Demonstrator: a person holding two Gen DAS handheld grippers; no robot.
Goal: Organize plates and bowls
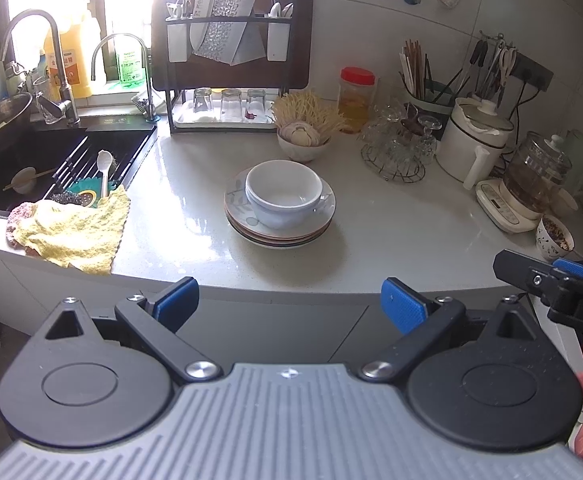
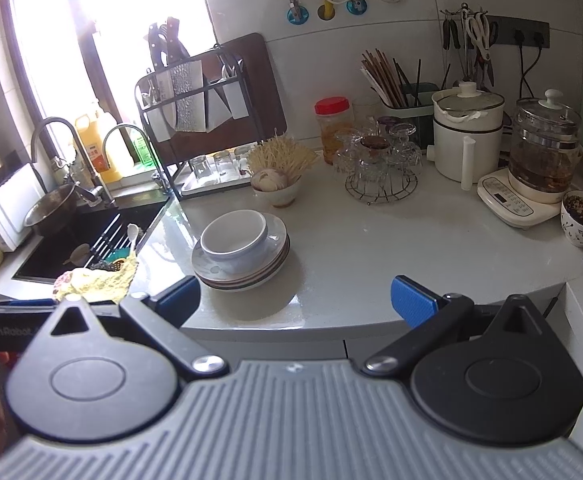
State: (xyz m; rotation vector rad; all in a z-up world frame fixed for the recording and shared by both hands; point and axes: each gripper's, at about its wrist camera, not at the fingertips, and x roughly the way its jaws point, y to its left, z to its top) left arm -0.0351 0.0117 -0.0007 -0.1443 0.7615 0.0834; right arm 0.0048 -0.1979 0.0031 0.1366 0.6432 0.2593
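We are observing a stack of plates [image 1: 279,222] sitting on the pale surface [image 1: 391,248], with white bowls [image 1: 283,194] nested on top of it; from the rims there appear to be two, though we cannot tell the exact count. The stack is resting between the sink [image 1: 51,160] to its left and the wire basket of glassware [image 1: 395,148] to its right, apart from both.

The left hand-held gripper [image 1: 289,304] is hovering short of the front edge of the surface, its jaws standing wide apart and holding nothing. The right hand-held gripper [image 2: 295,300] is likewise hanging back from the edge, jaws spread and gripping nothing; in the left wrist view its tip [image 1: 551,276] is showing at the far right, near a patterned cup [image 1: 553,238].

A yellow cloth [image 1: 75,232] is lying over the surface edge beside the sink, with a white spoon [image 1: 104,168] resting on the sink rack just behind it. Behind the plates a small bowl [image 1: 301,146] is holding dried noodles and garlic. A red-lidded jar [image 1: 357,98] is standing near the wall, and a dish rack [image 1: 231,60] is carrying upturned glasses. A white pot [image 2: 465,136] and a glass kettle [image 2: 539,152] are occupying the right side.
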